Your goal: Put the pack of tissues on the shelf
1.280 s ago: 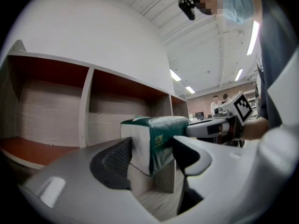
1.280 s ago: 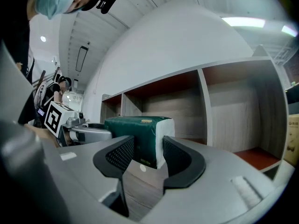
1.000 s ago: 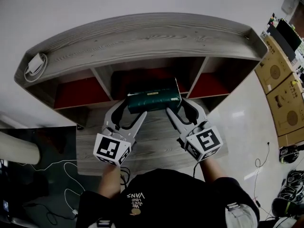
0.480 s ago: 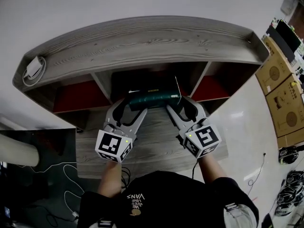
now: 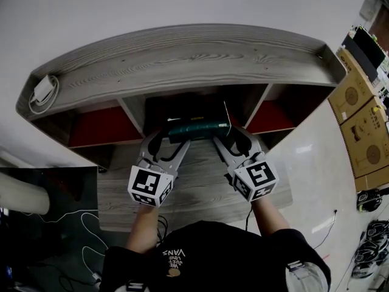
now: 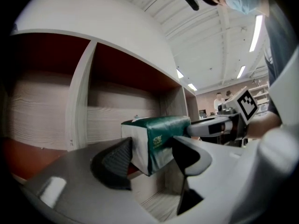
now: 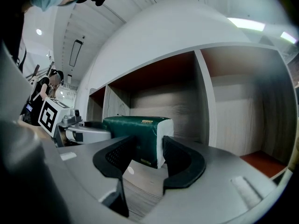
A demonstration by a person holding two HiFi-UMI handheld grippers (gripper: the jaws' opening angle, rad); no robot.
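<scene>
The left gripper (image 6: 150,154) and right gripper (image 7: 148,154) are each pinching one end of the soft, probably light pack of tissues (image 5: 197,128) in the shelf's (image 5: 182,56) middle bay.

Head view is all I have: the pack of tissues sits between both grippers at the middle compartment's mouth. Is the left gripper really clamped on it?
Observer: Yes. The left gripper view shows the left gripper with both jaws pressed on one end of the pack of tissues.
Operator: And the right one?
Observer: The right gripper has its jaws closed on the opposite end, where the white side panel shows.
Operator: Is the pack resting on the board?
Observer: It looks lifted: in the right gripper view the wooden board shows below the pack's lower edge, with a gap between them.
</scene>
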